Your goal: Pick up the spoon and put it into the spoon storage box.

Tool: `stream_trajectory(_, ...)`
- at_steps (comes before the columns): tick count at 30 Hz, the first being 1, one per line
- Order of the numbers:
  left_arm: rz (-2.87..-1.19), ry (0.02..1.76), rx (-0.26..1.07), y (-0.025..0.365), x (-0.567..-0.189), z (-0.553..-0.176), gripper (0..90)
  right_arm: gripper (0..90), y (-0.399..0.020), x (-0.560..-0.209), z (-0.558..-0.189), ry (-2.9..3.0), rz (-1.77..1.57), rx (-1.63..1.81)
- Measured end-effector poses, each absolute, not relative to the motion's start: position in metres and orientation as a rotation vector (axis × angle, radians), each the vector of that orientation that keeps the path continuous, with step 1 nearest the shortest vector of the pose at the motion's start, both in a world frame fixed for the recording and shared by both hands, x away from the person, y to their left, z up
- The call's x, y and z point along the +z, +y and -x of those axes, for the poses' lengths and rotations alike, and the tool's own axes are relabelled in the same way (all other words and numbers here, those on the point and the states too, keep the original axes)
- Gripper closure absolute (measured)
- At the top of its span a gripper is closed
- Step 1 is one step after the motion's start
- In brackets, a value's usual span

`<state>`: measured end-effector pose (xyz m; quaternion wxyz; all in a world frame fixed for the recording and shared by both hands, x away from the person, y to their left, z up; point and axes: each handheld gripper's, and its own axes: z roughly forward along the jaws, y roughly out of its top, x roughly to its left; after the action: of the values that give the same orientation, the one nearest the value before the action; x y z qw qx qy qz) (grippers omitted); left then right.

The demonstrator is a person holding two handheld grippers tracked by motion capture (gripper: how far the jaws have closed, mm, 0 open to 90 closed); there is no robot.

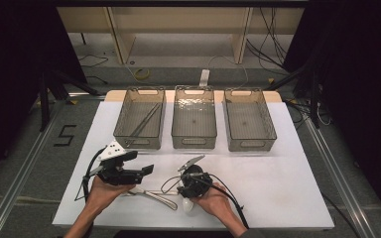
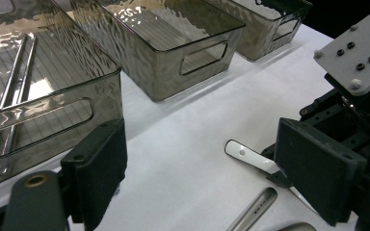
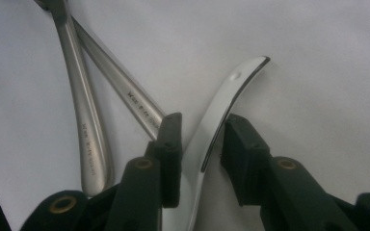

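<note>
White spoon [image 3: 212, 125] lies on worktop [image 1: 278, 183] near front edge, handle between right gripper [image 3: 200, 144] jaws, narrowed, gap visible, not yet pinching. Left gripper [image 2: 212, 178] jaws wide, empty, hovering beside. Steel cutlery [image 3: 84, 130] alongside; three bins [image 1: 194, 119] behind, likely sorting targets.

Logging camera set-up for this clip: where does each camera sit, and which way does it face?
High view: above the person's side, looking forward and down on the table and three bins; both forearms enter from below.
Left gripper view: rides the left gripper, facing the bins; its open jaws show.
Right gripper view: rides the right gripper, facing down; jaws flank the white spoon, a visible gap at one pad.
Both gripper views share the white spoon.
</note>
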<state>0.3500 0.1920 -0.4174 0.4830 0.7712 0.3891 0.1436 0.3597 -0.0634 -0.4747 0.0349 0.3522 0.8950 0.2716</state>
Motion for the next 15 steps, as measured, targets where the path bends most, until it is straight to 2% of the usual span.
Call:
stream_trajectory(9,-1.88,0.948,0.349,0.1923,-0.4173,-0.3501,19.1,83.9,-0.0659,-0.4734,-0.3634,2.799,-1.133,0.857)
stream_trajectory(15,-1.878,0.948,0.35,0.1924,-0.4173,-0.3503,19.3,85.2,-0.0691,-0.473,-0.3658,2.802,-1.076,0.858)
